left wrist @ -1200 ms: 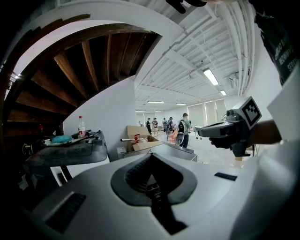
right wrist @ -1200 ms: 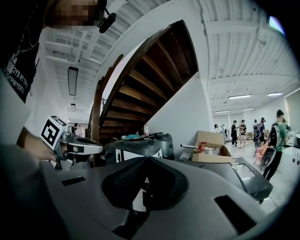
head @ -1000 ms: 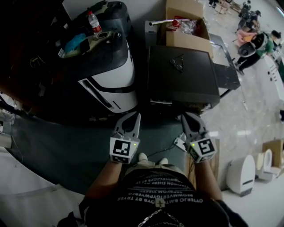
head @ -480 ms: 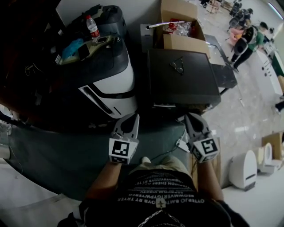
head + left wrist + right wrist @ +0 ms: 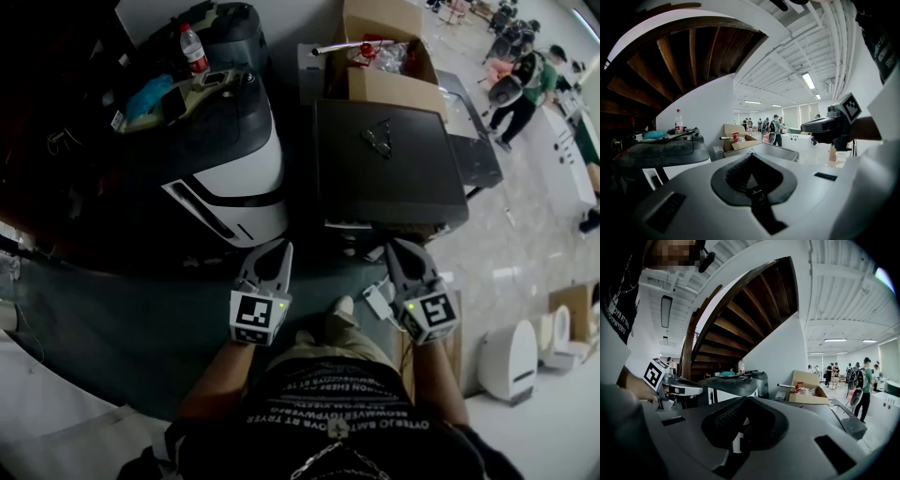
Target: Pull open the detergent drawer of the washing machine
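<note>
**A:** So, where do things stand with the jaws?

**B:** Both pairs are clenched with nothing in them. The left gripper (image 5: 281, 249) and the right gripper (image 5: 394, 247) hang side by side, well short of anything.

**A:** And the washing machine?

**B:** I take it to be the dark box (image 5: 386, 155) straight ahead of the right jaws and a little below them. Its front face is seen so steeply from above that I cannot pick out the detergent drawer; only a pale strip shows along the top front edge.

**A:** What worries you?

**B:** First, reaching in with the jaws closed. They would just bump the panel instead of taking the drawer's lip, so they need to part on the way in. Second, the wrong target: a white-and-black machine (image 5: 230, 183) sits directly ahead of the left jaws, and that gripper could easily drift to it.

**A:** Anything underfoot?

**B:** A cable with a white plug (image 5: 377, 302) lies on the floor just beneath the right jaws. Stepping closer could snag it.

**A:** And the pull itself?

**B:** A drawer lip is probably shallow and smooth. A thin bite may slip off, and a pull angled sideways could bind the drawer in its slot. Too hard a tug might bring it right out.
</note>
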`<action>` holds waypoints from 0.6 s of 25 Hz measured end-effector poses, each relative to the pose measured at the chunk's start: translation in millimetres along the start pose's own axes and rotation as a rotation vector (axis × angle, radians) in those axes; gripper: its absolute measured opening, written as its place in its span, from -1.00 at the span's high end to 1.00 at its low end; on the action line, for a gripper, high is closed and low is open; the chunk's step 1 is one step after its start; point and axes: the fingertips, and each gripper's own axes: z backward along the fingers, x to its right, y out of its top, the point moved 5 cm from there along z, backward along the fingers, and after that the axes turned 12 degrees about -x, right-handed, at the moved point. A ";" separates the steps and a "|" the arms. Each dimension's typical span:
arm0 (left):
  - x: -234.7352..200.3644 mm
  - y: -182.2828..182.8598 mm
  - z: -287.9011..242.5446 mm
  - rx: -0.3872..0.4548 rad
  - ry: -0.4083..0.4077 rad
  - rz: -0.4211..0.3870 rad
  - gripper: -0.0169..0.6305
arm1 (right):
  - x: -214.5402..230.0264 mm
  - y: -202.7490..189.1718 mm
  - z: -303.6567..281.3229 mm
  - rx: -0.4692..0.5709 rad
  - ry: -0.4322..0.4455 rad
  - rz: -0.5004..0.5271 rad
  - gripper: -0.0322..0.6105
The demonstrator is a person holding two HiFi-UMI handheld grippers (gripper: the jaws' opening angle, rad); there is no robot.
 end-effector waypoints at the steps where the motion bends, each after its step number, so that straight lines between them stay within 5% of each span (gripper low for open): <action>1: -1.7 -0.2 -4.2 -0.007 0.005 0.002 0.94 | 0.5 -1.3 -4.6 -0.015 0.011 -0.005 0.89; 15: 6.0 -7.2 -85.3 -0.104 -0.008 -0.002 0.94 | 64.6 -35.9 -59.6 -0.087 0.086 -0.058 0.89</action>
